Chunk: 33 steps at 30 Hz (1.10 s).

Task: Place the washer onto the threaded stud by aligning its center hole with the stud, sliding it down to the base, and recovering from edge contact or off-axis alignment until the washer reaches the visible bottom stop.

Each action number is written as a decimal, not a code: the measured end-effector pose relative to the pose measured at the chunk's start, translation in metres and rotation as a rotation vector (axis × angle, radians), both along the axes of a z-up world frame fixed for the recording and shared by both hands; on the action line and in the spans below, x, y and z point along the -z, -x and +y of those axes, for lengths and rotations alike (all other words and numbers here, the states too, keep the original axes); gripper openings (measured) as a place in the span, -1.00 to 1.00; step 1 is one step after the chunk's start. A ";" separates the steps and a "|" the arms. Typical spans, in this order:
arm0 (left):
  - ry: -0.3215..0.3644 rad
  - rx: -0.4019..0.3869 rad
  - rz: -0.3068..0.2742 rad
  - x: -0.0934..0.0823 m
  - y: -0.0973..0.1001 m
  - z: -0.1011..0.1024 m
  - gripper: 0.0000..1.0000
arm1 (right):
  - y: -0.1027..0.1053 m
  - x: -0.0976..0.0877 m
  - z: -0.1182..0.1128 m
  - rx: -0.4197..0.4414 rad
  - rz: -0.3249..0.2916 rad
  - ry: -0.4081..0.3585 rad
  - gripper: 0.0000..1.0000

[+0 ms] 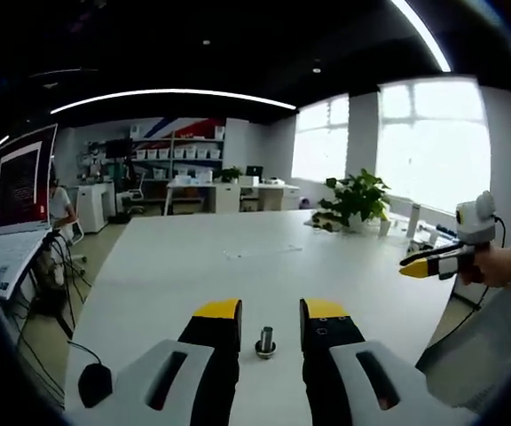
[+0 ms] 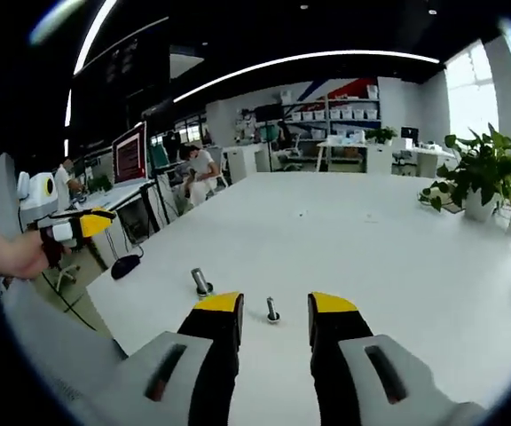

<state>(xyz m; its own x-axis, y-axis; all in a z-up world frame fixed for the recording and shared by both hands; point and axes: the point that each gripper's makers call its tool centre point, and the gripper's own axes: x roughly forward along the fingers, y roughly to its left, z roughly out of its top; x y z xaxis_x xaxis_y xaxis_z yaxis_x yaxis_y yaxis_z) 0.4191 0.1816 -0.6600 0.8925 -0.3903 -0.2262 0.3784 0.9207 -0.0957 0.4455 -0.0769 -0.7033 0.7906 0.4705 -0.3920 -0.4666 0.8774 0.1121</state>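
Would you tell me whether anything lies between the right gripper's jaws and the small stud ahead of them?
No. In the right gripper view, bare white table lies between the right gripper and the small stud, which stands between its open jaw tips.

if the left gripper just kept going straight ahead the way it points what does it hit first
Most likely the threaded stud, standing upright on the white table in line with the gap of the open left gripper. Depth is unclear; beyond it, only bare tabletop lies in that line.

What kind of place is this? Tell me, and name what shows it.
Probably an open-plan office or lab. A large white table fills the foreground, shelving with storage boxes lines the far wall, and people sit at desks with monitors. A potted plant stands by the windows.
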 end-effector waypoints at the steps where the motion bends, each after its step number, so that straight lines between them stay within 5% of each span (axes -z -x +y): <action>1: 0.000 -0.004 -0.004 -0.001 -0.001 0.001 -0.52 | 0.002 0.000 -0.001 0.005 -0.001 -0.005 -0.37; 13: -0.073 0.006 -0.066 -0.011 0.002 -0.006 -0.50 | 0.001 -0.012 -0.027 0.141 -0.079 0.009 -0.15; 18: -0.058 -0.032 -0.051 -0.007 0.000 0.007 -0.50 | 0.004 -0.017 -0.023 0.138 -0.103 0.042 -0.08; 33: -0.033 -0.075 -0.080 -0.014 -0.001 0.016 -0.42 | 0.001 -0.019 -0.020 0.182 -0.128 -0.016 0.25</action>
<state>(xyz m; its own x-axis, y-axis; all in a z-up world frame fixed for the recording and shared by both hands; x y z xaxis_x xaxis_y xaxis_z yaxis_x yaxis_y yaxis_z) 0.4199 0.1977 -0.6458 0.9345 -0.3156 -0.1648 0.3139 0.9487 -0.0367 0.4447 -0.0969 -0.6845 0.9060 0.3207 -0.2763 -0.3120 0.9470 0.0763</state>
